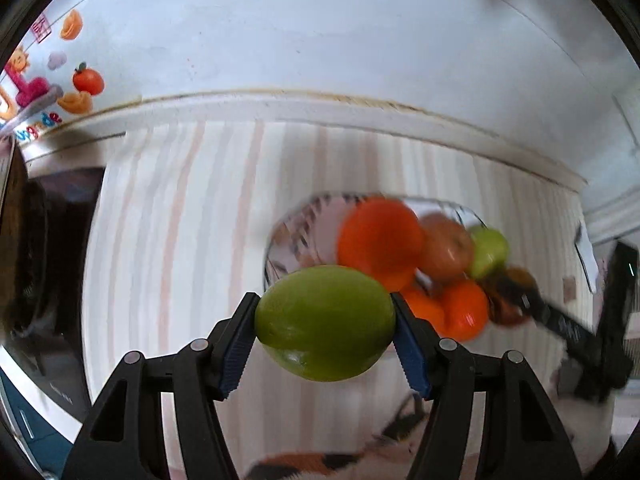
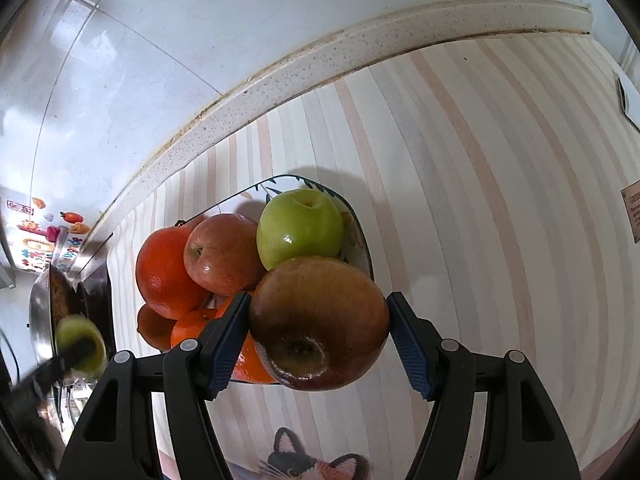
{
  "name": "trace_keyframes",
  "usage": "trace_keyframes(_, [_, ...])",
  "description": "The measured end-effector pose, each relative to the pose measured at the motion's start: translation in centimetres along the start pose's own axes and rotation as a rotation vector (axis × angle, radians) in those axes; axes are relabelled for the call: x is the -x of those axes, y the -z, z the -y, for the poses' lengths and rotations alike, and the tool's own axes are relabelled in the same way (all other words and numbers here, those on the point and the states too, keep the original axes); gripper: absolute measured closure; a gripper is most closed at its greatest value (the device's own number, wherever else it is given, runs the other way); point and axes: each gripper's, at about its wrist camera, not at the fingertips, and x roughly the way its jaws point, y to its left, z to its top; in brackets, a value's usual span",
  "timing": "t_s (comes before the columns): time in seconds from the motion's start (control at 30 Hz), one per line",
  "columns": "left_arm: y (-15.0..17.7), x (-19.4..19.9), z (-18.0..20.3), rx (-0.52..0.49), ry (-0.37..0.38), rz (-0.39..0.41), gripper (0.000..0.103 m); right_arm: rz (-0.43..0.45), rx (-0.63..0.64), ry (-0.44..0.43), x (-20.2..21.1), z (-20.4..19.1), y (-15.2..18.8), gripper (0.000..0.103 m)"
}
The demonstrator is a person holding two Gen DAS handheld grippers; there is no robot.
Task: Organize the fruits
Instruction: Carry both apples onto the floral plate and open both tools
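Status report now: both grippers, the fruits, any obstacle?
Left gripper shut on green fruit. Right gripper shut on dark red apple, just over piled plate. No obstacle seen.

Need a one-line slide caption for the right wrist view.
Right gripper holds a dark red apple over a plate piled with fruit.
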Motion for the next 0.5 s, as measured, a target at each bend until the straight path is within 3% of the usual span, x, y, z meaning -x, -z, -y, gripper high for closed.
trace_keyframes(0.23, [-4.0,-6.8,-0.5,-0.014,-0.015,-0.108,0.041,-0.009,-0.015,-0.005,0.0,0.2,0.0,0.032])
trace_keyframes(0.5, [-4.8,-9.4,-1.3,-0.001,-0.018,-0.184,0.041,-0.007,-0.041,-0.023,-0.3,1.0,0.4,0.032])
